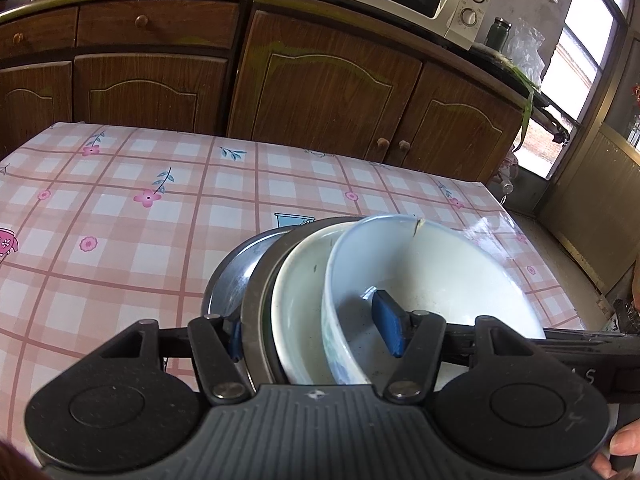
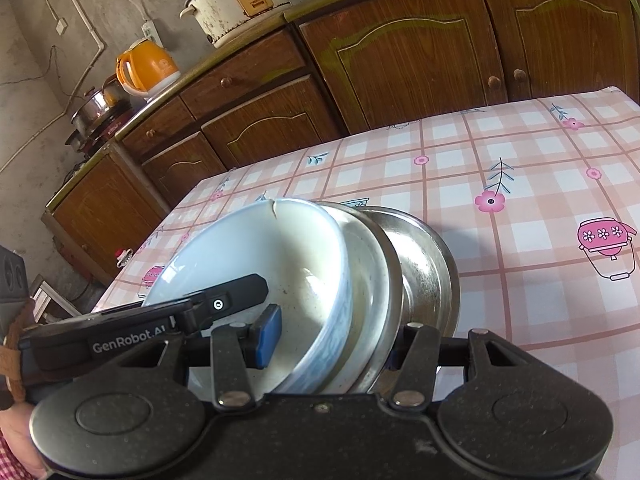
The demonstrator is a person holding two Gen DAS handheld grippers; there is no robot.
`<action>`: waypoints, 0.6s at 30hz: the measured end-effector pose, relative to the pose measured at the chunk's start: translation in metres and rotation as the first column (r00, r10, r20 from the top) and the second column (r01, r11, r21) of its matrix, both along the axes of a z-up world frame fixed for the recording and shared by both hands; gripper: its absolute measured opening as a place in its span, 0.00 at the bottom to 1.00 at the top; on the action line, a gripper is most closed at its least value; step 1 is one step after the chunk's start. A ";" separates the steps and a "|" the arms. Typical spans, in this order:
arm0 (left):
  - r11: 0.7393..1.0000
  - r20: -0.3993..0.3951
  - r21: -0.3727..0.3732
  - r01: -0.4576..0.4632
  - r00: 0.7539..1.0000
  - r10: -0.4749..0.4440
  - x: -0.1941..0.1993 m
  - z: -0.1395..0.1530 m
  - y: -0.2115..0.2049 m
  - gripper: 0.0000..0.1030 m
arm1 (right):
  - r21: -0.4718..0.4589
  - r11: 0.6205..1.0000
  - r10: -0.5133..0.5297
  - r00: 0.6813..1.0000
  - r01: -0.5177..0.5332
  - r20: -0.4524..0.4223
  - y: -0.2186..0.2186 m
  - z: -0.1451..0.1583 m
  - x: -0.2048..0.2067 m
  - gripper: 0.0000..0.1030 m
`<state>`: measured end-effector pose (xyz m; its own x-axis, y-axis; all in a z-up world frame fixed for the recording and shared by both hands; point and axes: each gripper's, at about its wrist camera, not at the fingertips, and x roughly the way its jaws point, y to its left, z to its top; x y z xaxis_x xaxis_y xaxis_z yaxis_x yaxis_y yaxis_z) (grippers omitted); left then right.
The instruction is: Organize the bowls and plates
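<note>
While both grippers clamp it, a nested stack (image 1: 360,292) of dishes stands on edge over the table (image 1: 120,216), near the edge closest to the cameras. In the left view the stack sits toward the table's right near corner; in the right view it sits toward the left near corner, so the two grippers face it from opposite sides.

From the hollow side outward the stack is made of a white bowl (image 1: 432,276) with a crack in its top rim, a second white dish (image 1: 300,292), a steel-rimmed dish (image 1: 260,280) and a steel plate (image 1: 232,276). All rims stand nearly upright, tilted a little, and the stack's axis runs level, roughly along the near edge. In the left view the hollows open to the right; in the right view they open to the left.

The left gripper (image 1: 316,336) stands at middling width, shut on the stack: one blue pad (image 1: 390,328) presses inside the white bowl, and the other finger lies against the back of the steel plate, mostly hidden behind it. The right gripper (image 2: 332,336) grips the same way, its blue pad (image 2: 269,334) inside the bowl and its far finger behind the plate. In the right view, the left gripper's black body reaches into the bowl just beside that pad.

Whether the stack's lower rim touches the table cannot be told; the gripper bodies hide it.

Brown cabinets (image 1: 320,80) stand beyond the table's far edge.
</note>
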<state>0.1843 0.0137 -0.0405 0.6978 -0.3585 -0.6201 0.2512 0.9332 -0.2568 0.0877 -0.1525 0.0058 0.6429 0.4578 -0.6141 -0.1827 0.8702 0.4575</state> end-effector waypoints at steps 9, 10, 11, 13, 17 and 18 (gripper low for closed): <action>1.000 -0.008 -0.001 -0.001 1.000 0.001 0.004 -0.007 0.002 0.60 | -0.004 1.000 0.004 1.000 -0.004 -0.010 0.002 -0.006 0.005 0.60; 1.000 -0.010 -0.002 -0.001 1.000 0.001 0.005 -0.008 0.002 0.60 | -0.005 1.000 0.004 1.000 -0.004 -0.012 0.003 -0.006 0.005 0.60; 1.000 -0.012 -0.002 -0.002 1.000 0.002 0.005 -0.008 0.002 0.60 | -0.006 1.000 0.005 1.000 -0.005 -0.014 0.003 -0.007 0.006 0.60; 1.000 -0.013 -0.003 -0.003 1.000 0.003 0.006 -0.010 0.003 0.60 | -0.007 1.000 0.006 1.000 -0.006 -0.016 0.004 -0.008 0.007 0.60; 1.000 -0.013 -0.004 -0.003 1.000 0.003 0.007 -0.013 0.004 0.60 | -0.009 1.000 0.007 1.000 -0.007 -0.016 0.005 -0.010 0.008 0.60; 1.000 -0.013 -0.005 -0.003 1.000 0.003 0.008 -0.014 0.004 0.60 | -0.010 1.000 0.007 1.000 -0.008 -0.016 0.005 -0.010 0.008 0.60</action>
<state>0.1920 0.0176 -0.0540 0.6910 -0.3591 -0.6273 0.2448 0.9328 -0.2643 0.0957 -0.1478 -0.0046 0.6295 0.4566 -0.6287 -0.1820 0.8733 0.4520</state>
